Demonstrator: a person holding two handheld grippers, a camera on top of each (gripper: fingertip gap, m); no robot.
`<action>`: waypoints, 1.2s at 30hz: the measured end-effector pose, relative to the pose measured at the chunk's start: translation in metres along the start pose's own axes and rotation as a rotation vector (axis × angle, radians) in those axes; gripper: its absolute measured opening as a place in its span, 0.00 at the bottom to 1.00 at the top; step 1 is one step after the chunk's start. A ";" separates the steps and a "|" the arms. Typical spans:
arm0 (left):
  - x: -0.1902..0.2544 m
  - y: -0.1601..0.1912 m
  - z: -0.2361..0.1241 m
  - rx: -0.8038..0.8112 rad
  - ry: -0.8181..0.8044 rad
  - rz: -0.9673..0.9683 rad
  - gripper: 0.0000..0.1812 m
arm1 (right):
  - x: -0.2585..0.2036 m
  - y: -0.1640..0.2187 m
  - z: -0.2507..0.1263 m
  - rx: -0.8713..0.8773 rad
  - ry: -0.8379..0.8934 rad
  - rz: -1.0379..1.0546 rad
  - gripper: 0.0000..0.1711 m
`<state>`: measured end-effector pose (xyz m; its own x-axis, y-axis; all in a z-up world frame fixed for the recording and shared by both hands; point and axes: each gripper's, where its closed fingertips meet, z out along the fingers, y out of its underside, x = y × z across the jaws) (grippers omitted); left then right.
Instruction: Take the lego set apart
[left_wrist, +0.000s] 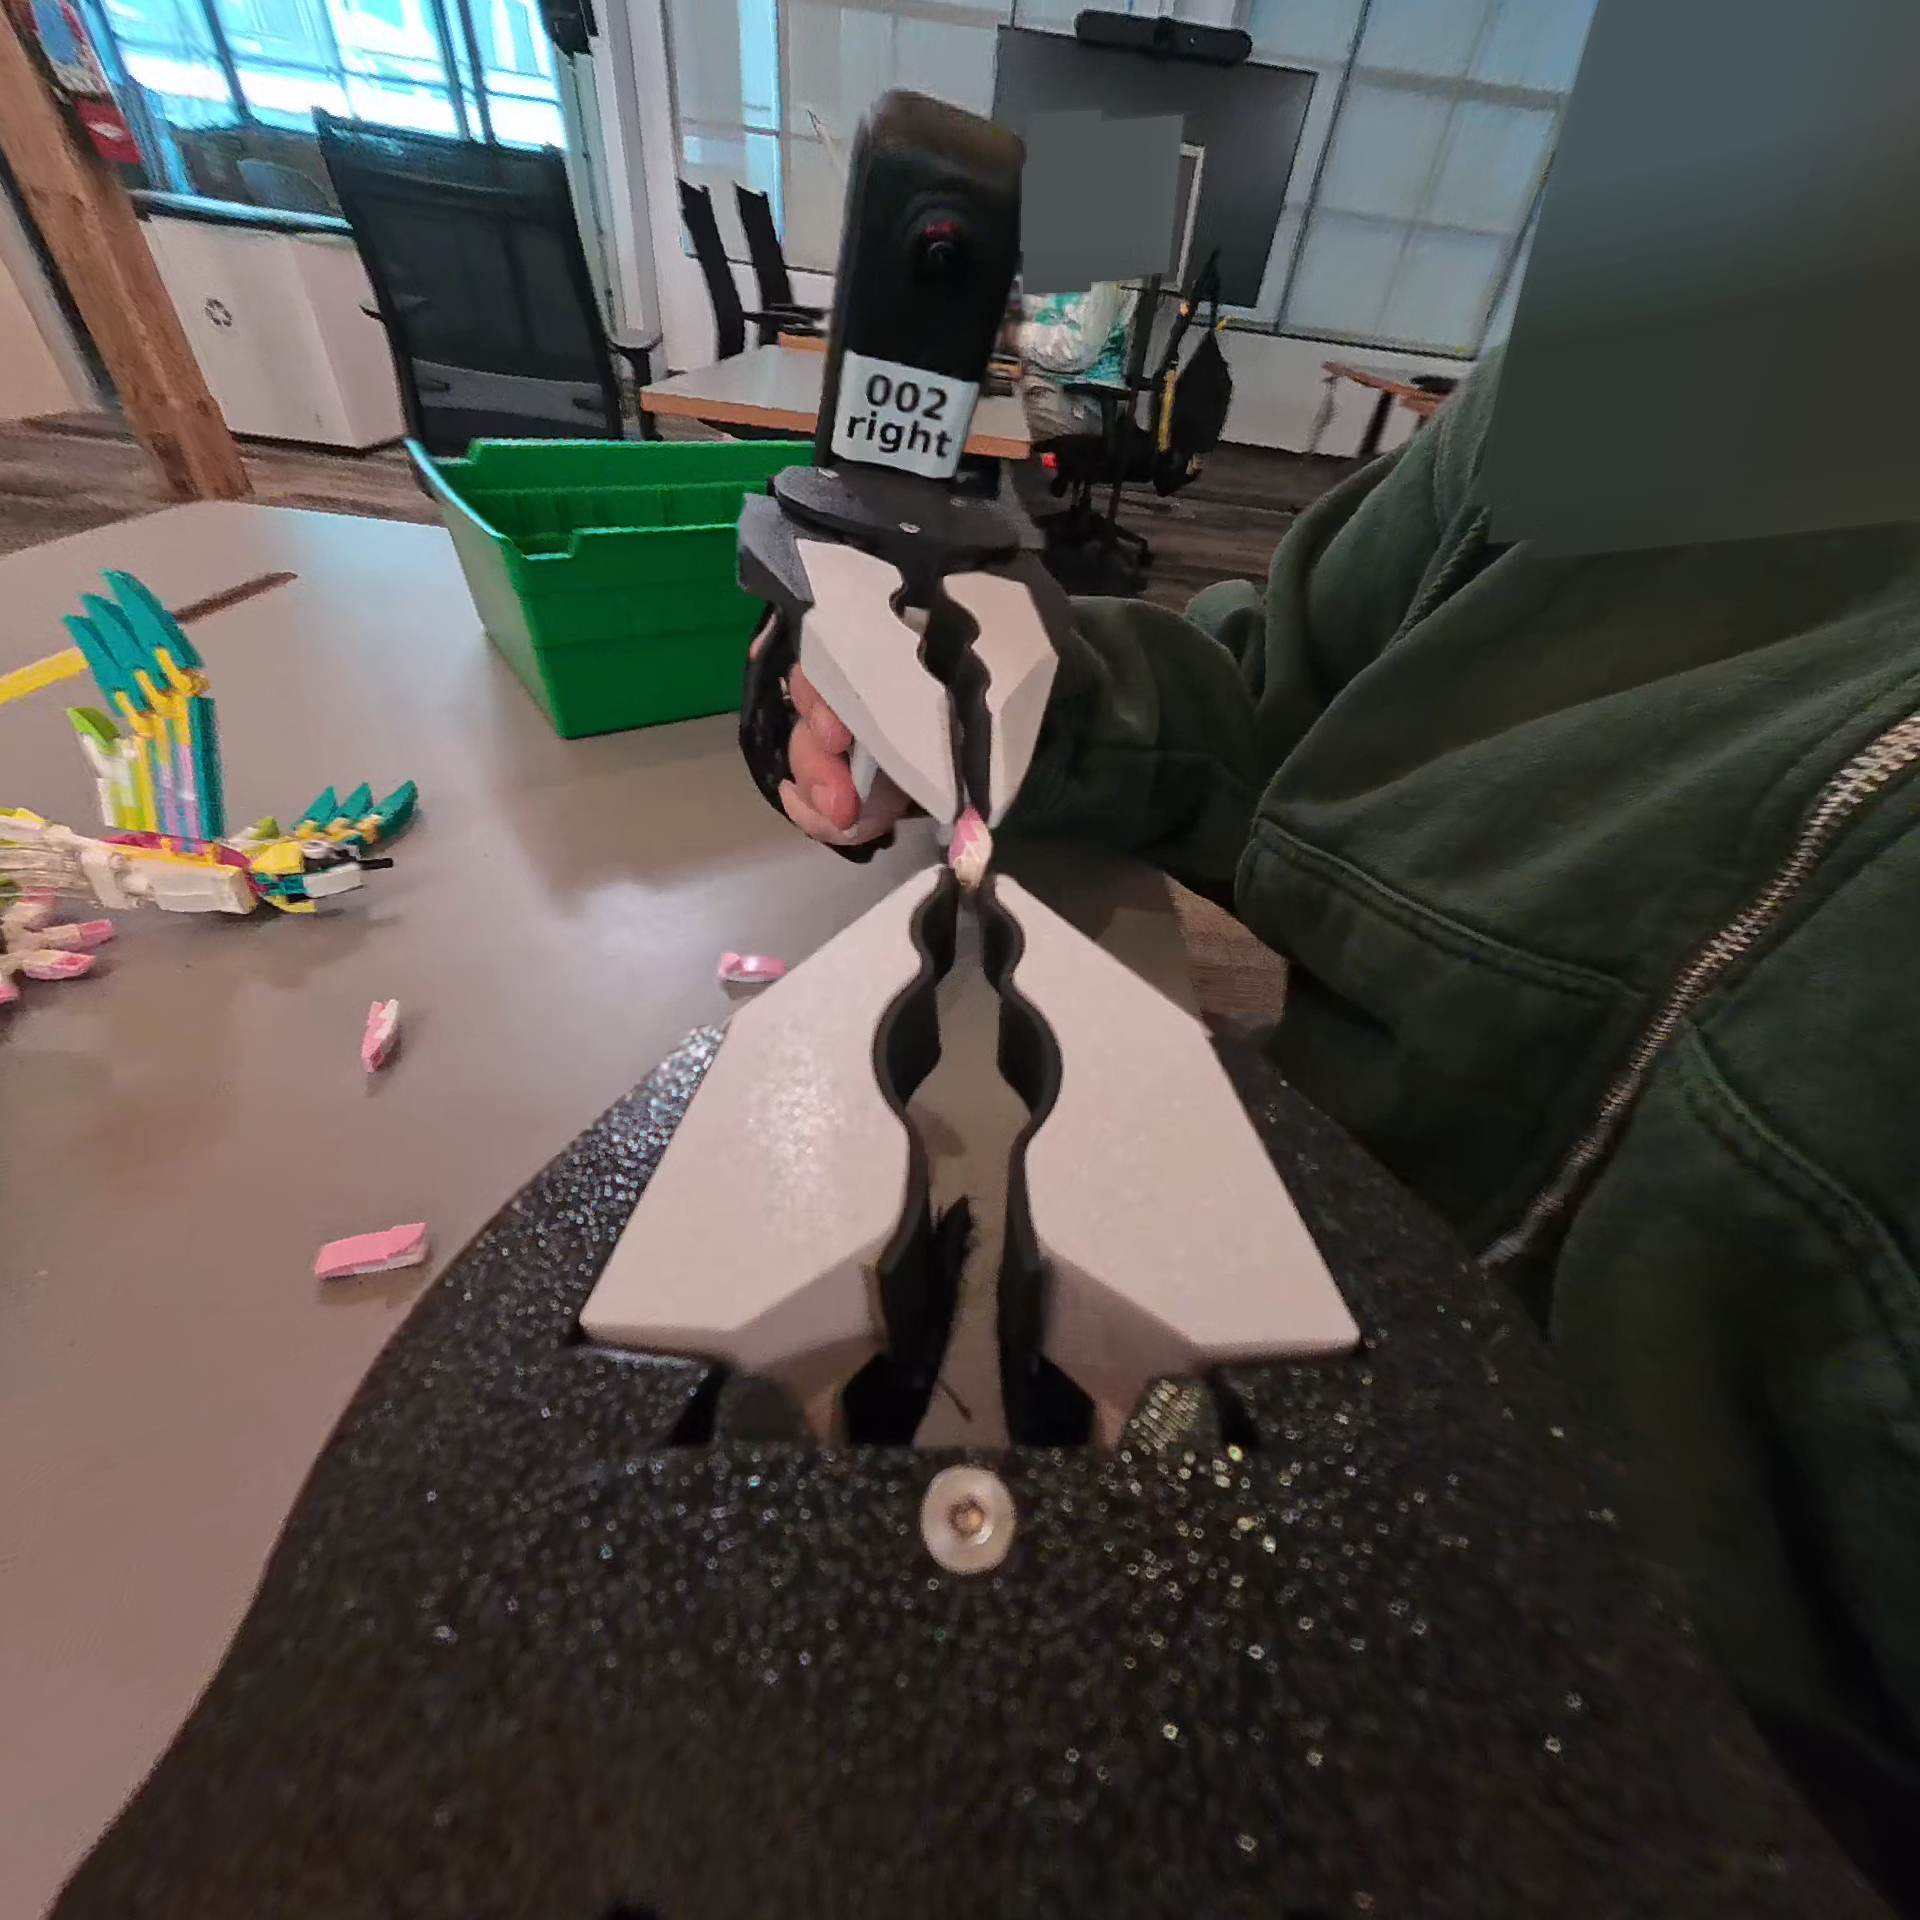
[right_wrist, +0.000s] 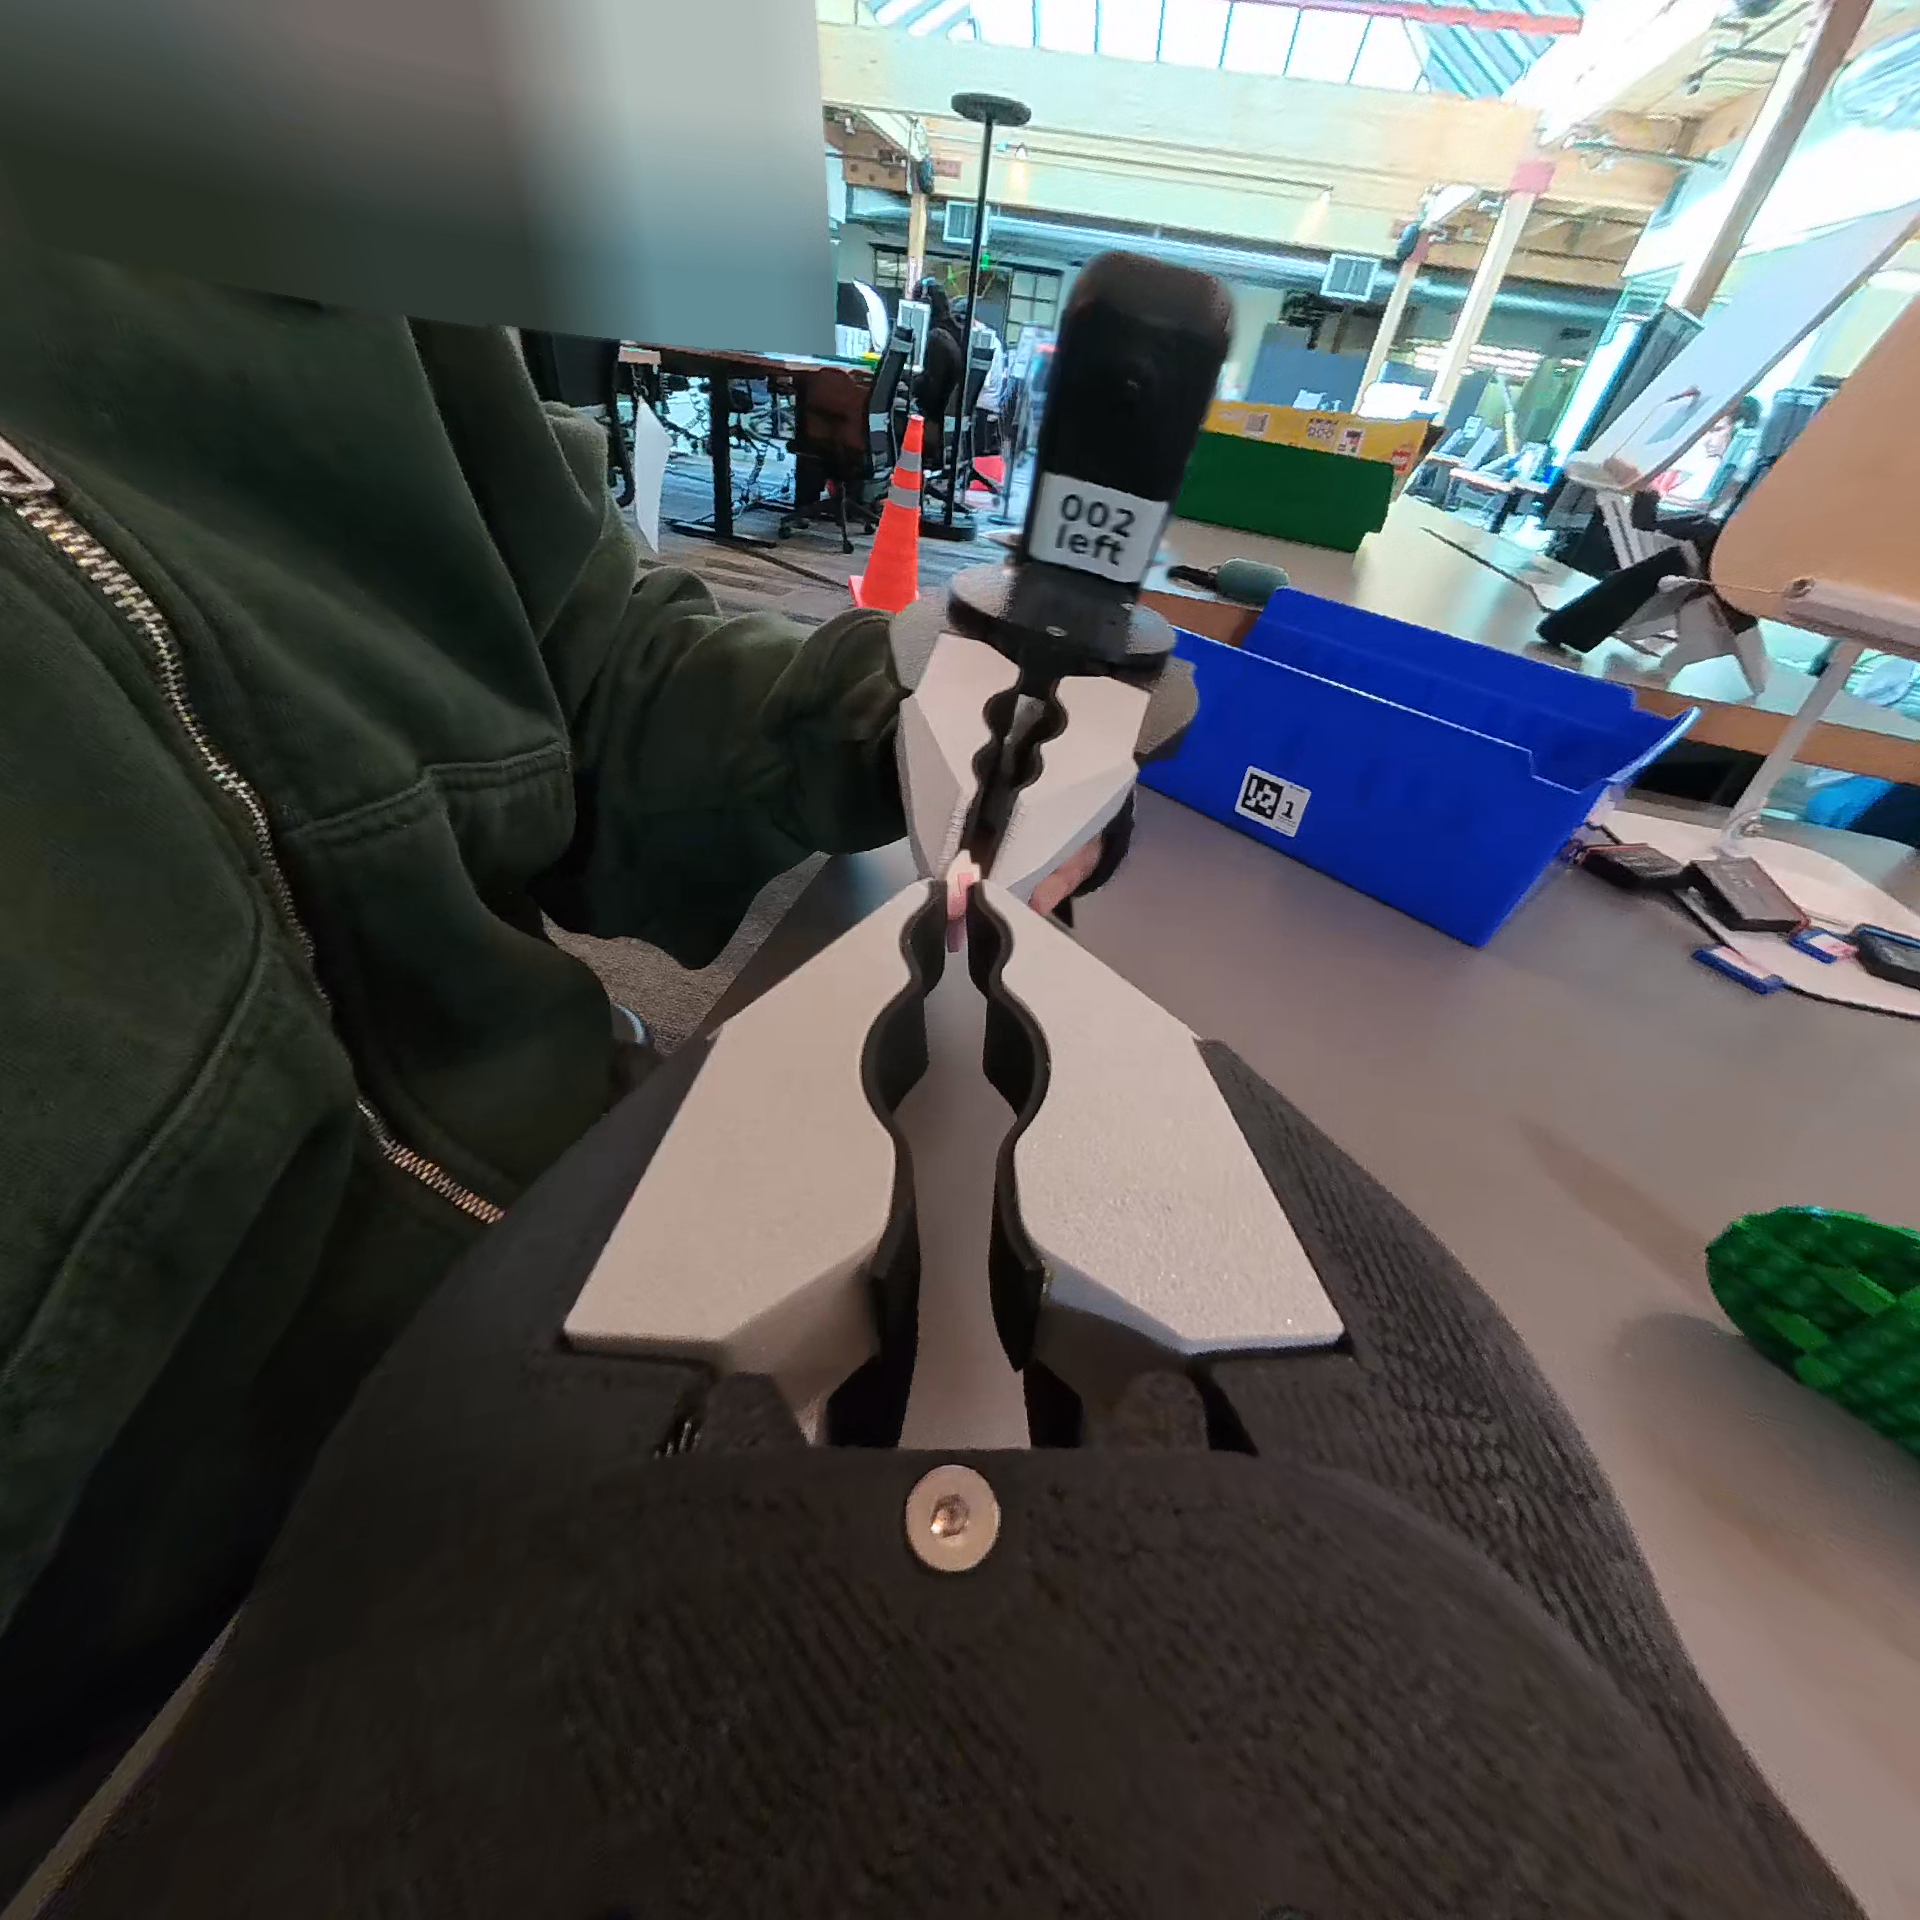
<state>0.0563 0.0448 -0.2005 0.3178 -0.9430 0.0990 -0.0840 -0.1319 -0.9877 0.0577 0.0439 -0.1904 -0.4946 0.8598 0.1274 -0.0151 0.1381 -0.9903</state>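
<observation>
A small pink and white lego piece (left_wrist: 968, 847) is pinched between both grippers, tip to tip, above the table's near edge. My left gripper (left_wrist: 966, 883) is shut on its lower end. My right gripper (left_wrist: 971, 816) faces it and is shut on the upper end. In the right wrist view the same piece (right_wrist: 958, 891) sits between my right gripper (right_wrist: 961, 914) and my left gripper (right_wrist: 966, 857). The colourful lego bird model (left_wrist: 177, 831) lies on the table at the left, with teal and yellow wings.
Loose pink pieces (left_wrist: 372, 1249) (left_wrist: 380, 1032) (left_wrist: 750, 967) lie on the grey table. A green bin (left_wrist: 613, 582) stands behind. A blue bin (right_wrist: 1392, 758) and a green lego piece (right_wrist: 1829, 1330) are at the right. A person in a green jacket (left_wrist: 1558, 935) is close. Less than 4 cm separates the two grippers' tips. The colourful lego bird model (left_wrist: 177, 831) is about equally far from each gripper, around 30 centimeters.
</observation>
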 end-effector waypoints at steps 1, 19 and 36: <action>-0.002 -0.001 0.000 0.006 -0.035 0.032 0.02 | 0.002 0.000 -0.001 0.002 0.011 0.000 0.01; -0.014 -0.005 0.001 -0.118 -0.298 0.426 0.02 | 0.014 0.001 -0.003 0.018 0.072 0.027 0.00; 0.006 -0.010 0.002 -0.025 -0.084 0.173 0.02 | -0.001 -0.008 -0.006 0.087 -0.039 0.067 0.02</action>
<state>0.0605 0.0412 -0.1904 0.3740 -0.9237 -0.0836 -0.1678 0.0213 -0.9856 0.0636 0.0449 -0.1819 -0.5302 0.8457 0.0605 -0.0552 0.0368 -0.9978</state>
